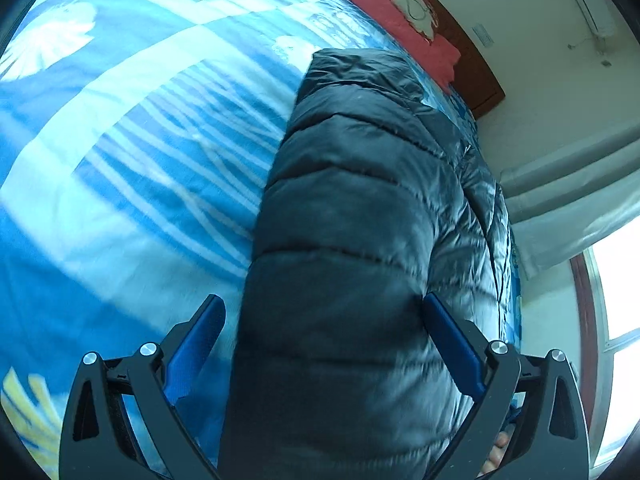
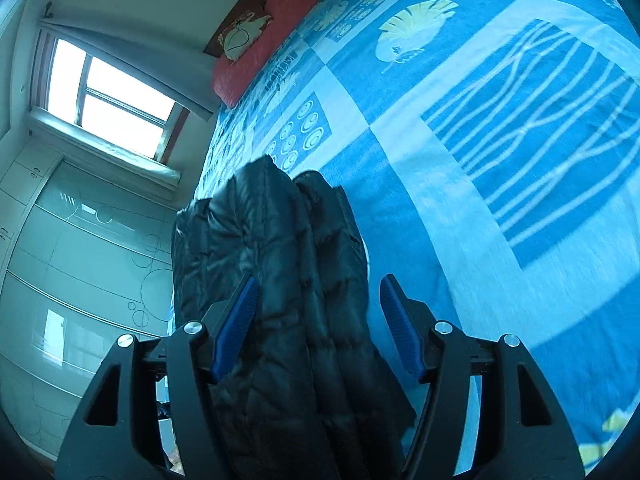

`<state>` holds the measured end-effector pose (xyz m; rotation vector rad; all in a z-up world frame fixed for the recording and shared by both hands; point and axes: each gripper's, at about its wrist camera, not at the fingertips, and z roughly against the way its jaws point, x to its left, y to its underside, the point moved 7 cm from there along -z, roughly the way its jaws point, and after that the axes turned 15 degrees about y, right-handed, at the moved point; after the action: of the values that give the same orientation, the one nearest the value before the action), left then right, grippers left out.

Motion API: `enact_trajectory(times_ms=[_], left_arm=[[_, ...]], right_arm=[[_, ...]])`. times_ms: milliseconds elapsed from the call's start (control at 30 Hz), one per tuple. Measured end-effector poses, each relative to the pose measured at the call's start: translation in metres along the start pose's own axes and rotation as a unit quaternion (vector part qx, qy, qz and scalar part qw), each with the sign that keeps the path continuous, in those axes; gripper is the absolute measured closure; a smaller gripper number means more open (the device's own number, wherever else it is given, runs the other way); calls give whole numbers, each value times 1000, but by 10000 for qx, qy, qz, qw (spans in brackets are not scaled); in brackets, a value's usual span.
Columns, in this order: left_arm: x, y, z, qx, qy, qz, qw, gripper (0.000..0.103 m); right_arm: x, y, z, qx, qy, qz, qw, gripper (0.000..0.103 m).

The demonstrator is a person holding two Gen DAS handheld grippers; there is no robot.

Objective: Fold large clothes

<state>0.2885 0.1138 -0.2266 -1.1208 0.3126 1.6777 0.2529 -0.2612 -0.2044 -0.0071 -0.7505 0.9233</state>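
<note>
Where both tongs gape: one black puffer jacket (image 1: 352, 240), one blue bedspread (image 1: 120, 160), one red pillow (image 1: 396, 24).

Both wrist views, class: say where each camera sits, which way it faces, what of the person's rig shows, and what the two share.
Left wrist: on the left gripper, looking down along the black puffer jacket toward the headboard; both fingers show.
Right wrist: on the right gripper, facing the window; jacket between open fingers.
Shared: jacket, blue bedspread, red pillow.
</note>
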Motion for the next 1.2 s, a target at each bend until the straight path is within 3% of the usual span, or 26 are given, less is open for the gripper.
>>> enact_trajectory(times_ms=[133, 300, 400, 567, 700, 900, 967, 1200], left_arm=[[-5, 17, 18, -71, -186, -130, 9997, 5], [-21, 44, 43, -142, -574, -683, 9959, 5], [-25, 64, 56, -227, -816, -1005, 9913, 5], [-31, 92, 77, -337, -1095, -1224, 9858, 5], [-41, 101, 93, -598, -1310, -1435, 9791, 5], [-60, 119, 115, -843, -1807, -2068, 9578, 5], [-65, 123, 120, -871, -1977, -2200, 9513, 5], [-89, 140, 145, -1102, -1866, -2288, 9490, 5]], right_arm=[[-11, 16, 21, -146, 412, 161, 9989, 39], [-19, 40, 46, -366, 897, 575, 9936, 39], [-21, 61, 66, -613, 1320, 970, 9846, 30], [-13, 86, 90, -1025, 1787, 1543, 9663, 29], [-4, 104, 112, -1389, 1926, 1833, 9539, 23], [18, 120, 136, -1744, 1999, 2209, 9385, 21], [26, 125, 145, -1861, 1982, 2286, 9348, 16], [51, 140, 167, -2141, 1920, 2571, 9226, 12]])
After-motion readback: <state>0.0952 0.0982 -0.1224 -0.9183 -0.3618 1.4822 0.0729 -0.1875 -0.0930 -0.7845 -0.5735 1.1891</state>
